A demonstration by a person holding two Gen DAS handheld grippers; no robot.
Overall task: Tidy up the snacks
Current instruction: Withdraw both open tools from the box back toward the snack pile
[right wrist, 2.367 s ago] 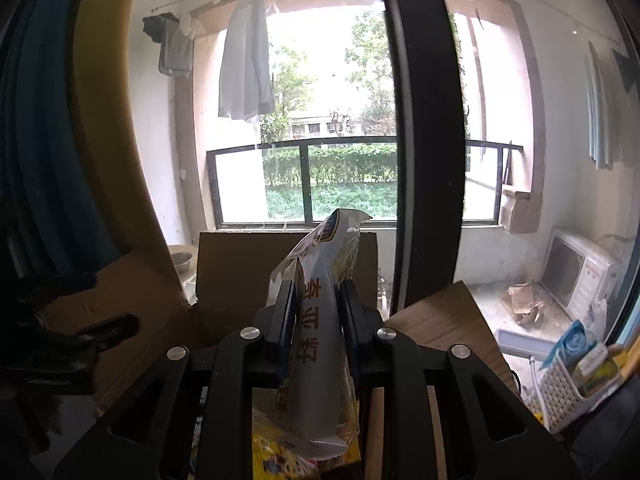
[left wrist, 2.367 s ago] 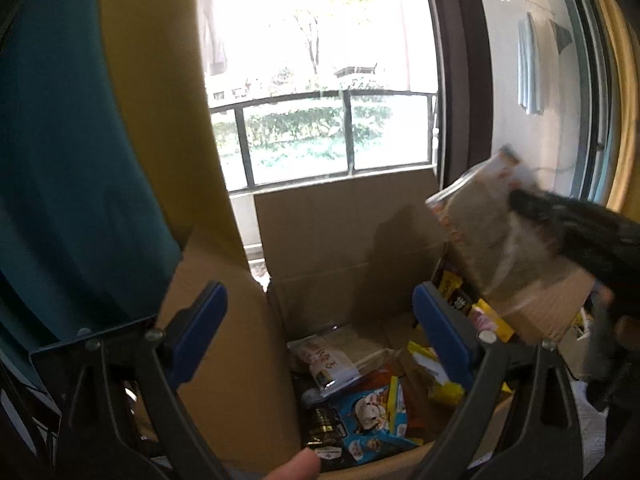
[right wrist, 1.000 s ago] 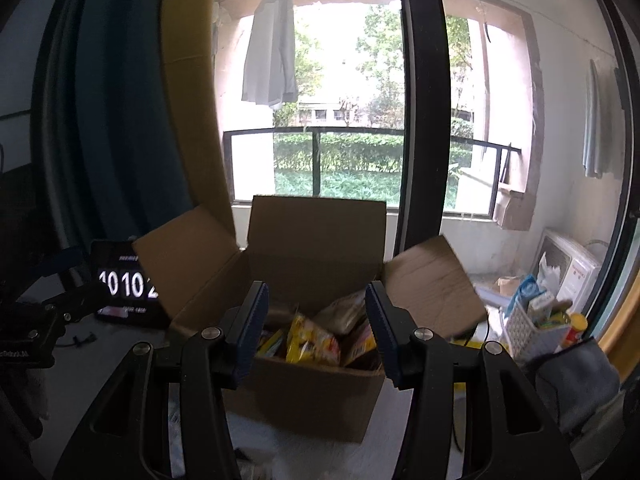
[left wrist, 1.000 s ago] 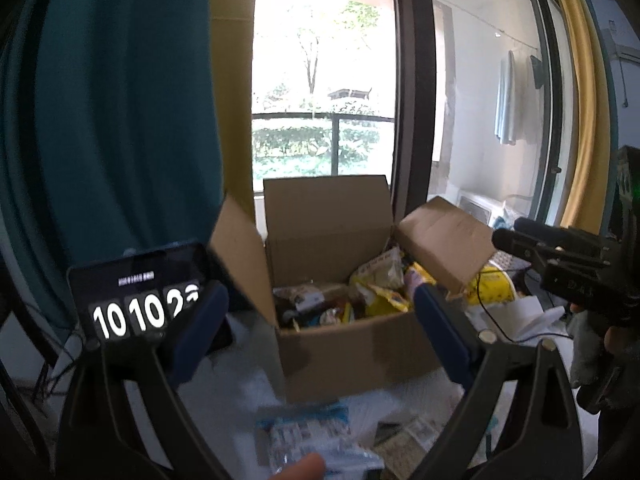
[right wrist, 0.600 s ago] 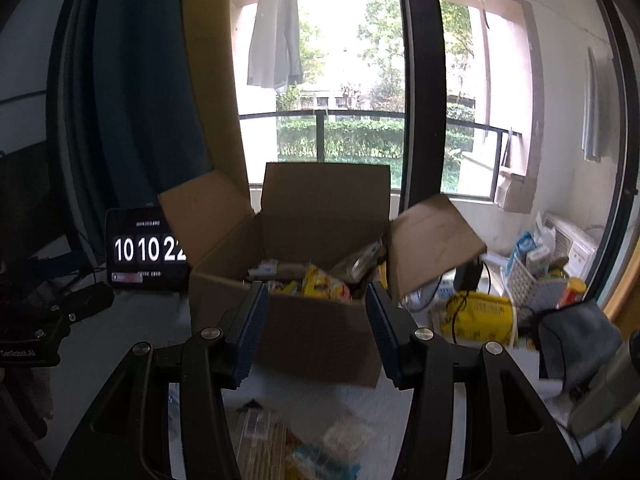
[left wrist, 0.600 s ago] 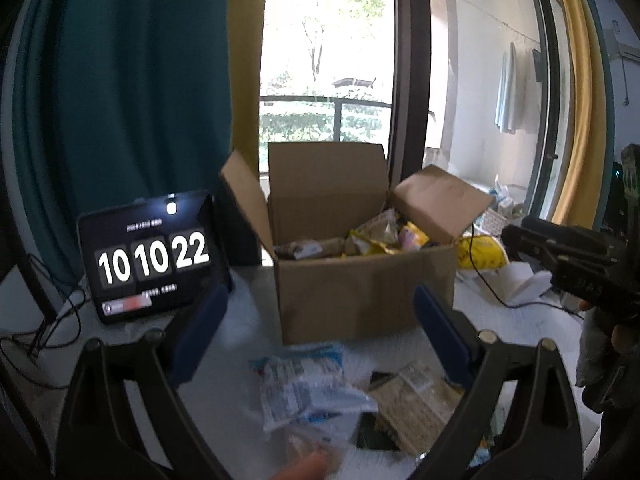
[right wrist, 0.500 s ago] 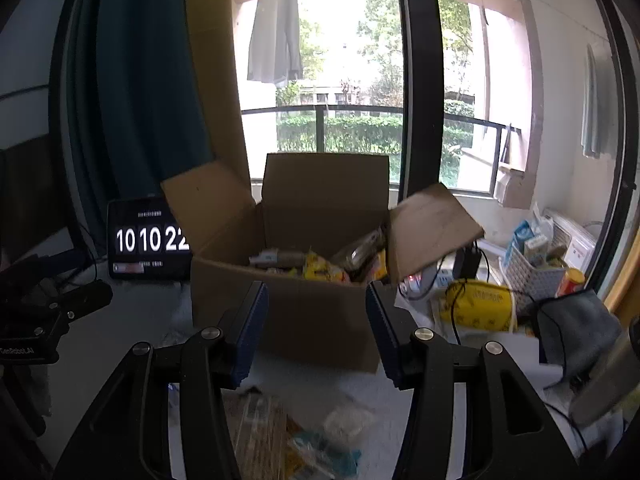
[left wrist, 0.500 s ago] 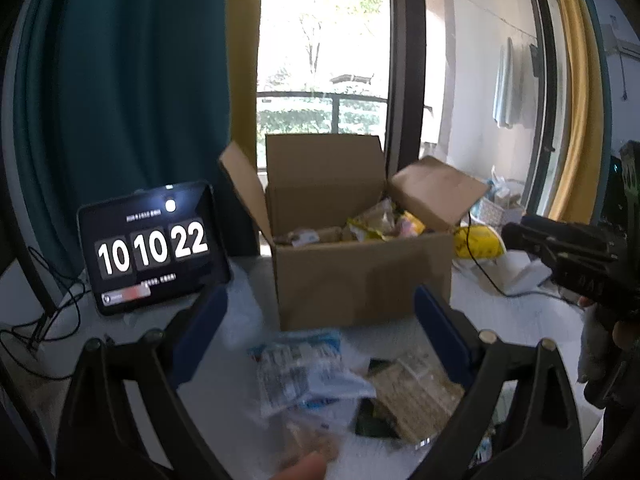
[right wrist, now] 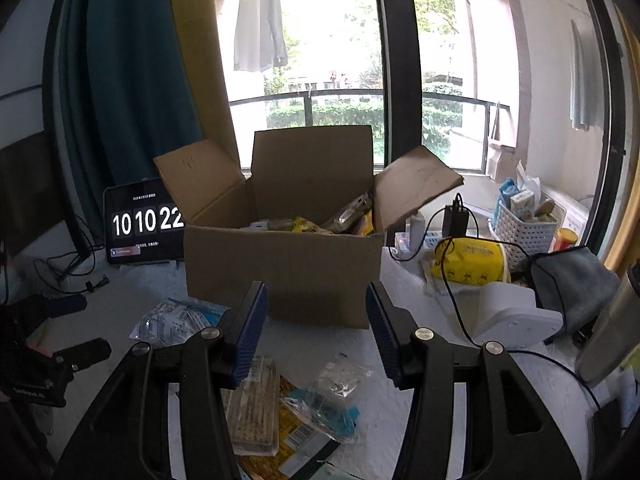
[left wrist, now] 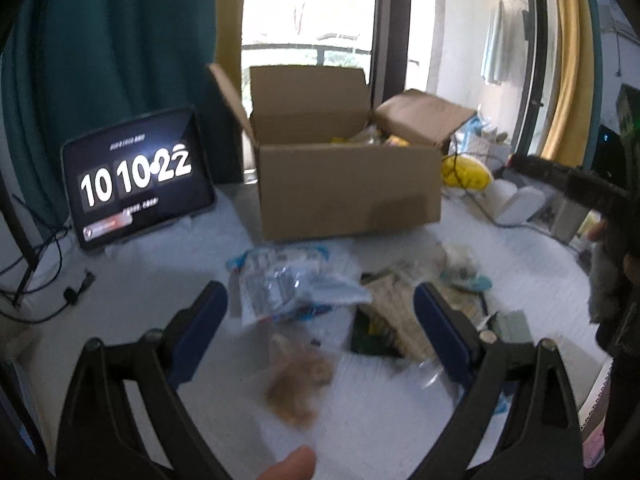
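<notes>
Cardboard box (right wrist: 280, 268) already holds packets, so each spread, empty claw, left (left wrist: 320, 320) and right (right wrist: 316, 328), should pinch one loose packet (right wrist: 252, 412) on the tabletop (right wrist: 400, 344) by its edge.

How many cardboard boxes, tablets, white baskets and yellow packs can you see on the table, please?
Cardboard box: 1
Tablet: 1
White basket: 1
Yellow pack: 1
Total: 4

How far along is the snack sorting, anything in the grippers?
Partly done: the cardboard box already holds several packets. Nothing in hand: the right gripper and left gripper are both open and empty. Left to do: loose snack packets lie on the white table in front of the box.
</notes>
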